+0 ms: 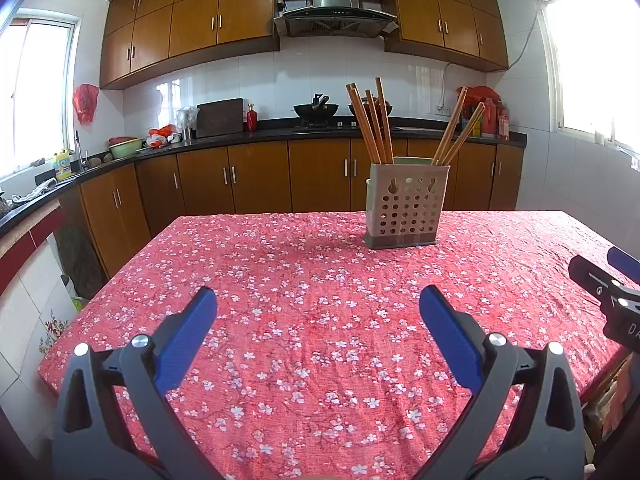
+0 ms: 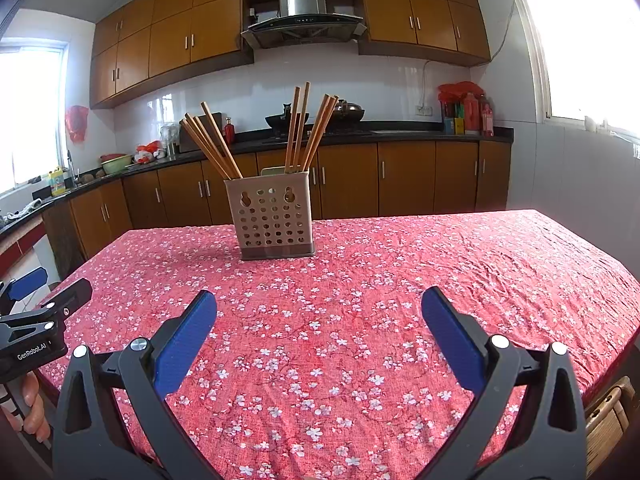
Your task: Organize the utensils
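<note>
While the chopsticks (image 1: 370,124) stand bunched in two groups inside the perforated utensil holder (image 1: 407,212), that holder sits upright toward the far side of the desk (image 1: 304,320), on its red floral cloth. Over to the writing: "GenRobot.AI" reads white on the left gripper (image 2: 40,292) body in the right wrist view. Its jaws are spread wide, gripping nothing, hovering over bare cloth. The right gripper (image 2: 319,314) matches it, jaws released wide and empty, touching nothing.
</note>
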### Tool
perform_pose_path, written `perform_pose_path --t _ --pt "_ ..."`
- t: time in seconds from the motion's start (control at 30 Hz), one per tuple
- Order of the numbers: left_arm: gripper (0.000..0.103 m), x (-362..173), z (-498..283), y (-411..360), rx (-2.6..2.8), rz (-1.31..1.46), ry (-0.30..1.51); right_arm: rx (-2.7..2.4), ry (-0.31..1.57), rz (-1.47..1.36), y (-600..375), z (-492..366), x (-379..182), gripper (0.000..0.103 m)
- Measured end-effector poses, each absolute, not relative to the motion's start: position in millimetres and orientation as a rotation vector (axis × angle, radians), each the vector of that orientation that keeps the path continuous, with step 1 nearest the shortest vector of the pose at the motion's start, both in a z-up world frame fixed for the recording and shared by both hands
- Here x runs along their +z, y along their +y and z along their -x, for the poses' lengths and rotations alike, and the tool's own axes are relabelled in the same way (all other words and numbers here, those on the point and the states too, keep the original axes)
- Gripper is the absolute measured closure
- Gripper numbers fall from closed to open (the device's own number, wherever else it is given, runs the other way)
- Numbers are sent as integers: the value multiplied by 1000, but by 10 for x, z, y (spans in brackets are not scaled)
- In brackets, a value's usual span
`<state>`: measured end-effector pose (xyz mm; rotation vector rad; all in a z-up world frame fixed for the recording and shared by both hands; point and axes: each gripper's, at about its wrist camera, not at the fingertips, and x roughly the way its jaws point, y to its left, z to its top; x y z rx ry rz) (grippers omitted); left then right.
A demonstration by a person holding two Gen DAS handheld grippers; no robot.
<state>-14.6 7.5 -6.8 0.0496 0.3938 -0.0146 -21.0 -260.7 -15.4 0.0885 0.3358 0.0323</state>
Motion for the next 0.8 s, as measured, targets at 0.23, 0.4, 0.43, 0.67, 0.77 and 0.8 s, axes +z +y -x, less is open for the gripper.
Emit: perform_pose_path --t 0.23,0.4,0.43,0.67,0.77,0.8 --pt "4 -83 138 67 -19 -51 397 28 340 -94 -2568 208 -164 2" --pt "4 -82 133 67 -19 -51 397 28 341 -94 -2565 203 -165 2" --pt "4 -83 133 66 -19 -51 397 29 341 -94 -2562 208 -165 2" --pt "4 -89 129 69 -20 -52 399 28 345 -98 -2537 205 -179 2" --pt "4 -107 115 74 -22 -51 402 28 348 -99 -2525 210 -183 2" --pt "4 -110 104 75 -23 -51 403 28 349 -100 -2531 203 -183 2"
